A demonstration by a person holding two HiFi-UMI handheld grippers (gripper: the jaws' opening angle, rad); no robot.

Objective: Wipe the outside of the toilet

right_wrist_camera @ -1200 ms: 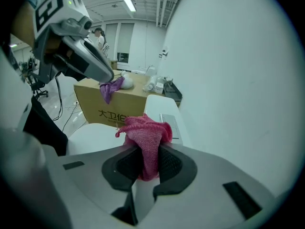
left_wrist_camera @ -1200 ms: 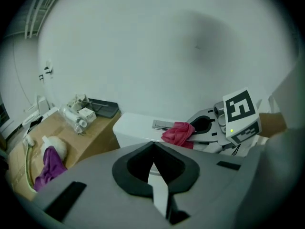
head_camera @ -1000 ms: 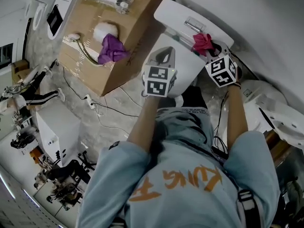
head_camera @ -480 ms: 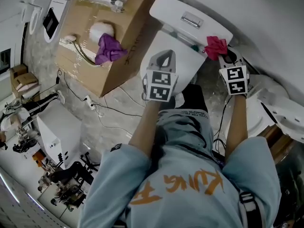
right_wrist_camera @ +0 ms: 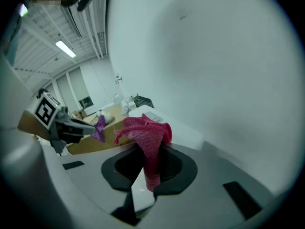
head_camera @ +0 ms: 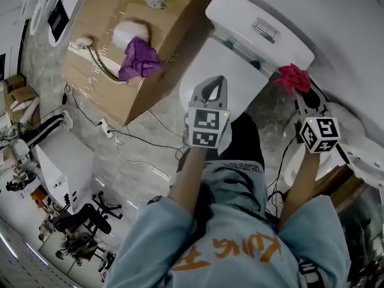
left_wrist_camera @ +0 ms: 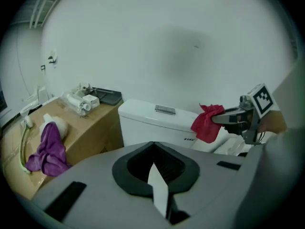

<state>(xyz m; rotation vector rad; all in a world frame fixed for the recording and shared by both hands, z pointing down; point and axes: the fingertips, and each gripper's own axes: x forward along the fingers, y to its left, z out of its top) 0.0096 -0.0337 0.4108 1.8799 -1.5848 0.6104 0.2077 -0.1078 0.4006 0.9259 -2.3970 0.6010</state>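
Observation:
The white toilet [head_camera: 223,71] stands with its lid down and its tank [head_camera: 258,26] against the wall. A crumpled red cloth [head_camera: 293,77] is clamped in my right gripper [head_camera: 300,89], which hangs just off the tank's right end. In the right gripper view the red cloth [right_wrist_camera: 145,135] hangs out of the right gripper [right_wrist_camera: 148,173]. My left gripper [head_camera: 215,84] is shut and holds nothing, hovering over the front of the lid. From the left gripper view, the left gripper [left_wrist_camera: 155,178] points at the tank [left_wrist_camera: 157,120], with the red cloth [left_wrist_camera: 206,123] to the right.
A large cardboard box [head_camera: 162,41] stands left of the toilet, bearing a purple cloth [head_camera: 139,59], a white roll [head_camera: 129,32] and a hose. Cables [head_camera: 120,134] trail over the floor. Another white fixture [head_camera: 360,146] sits close on the right. The wall runs behind the tank.
My right gripper has carried the red cloth off the tank's top, rightward and down past the tank's right end. The left gripper stays over the lid.

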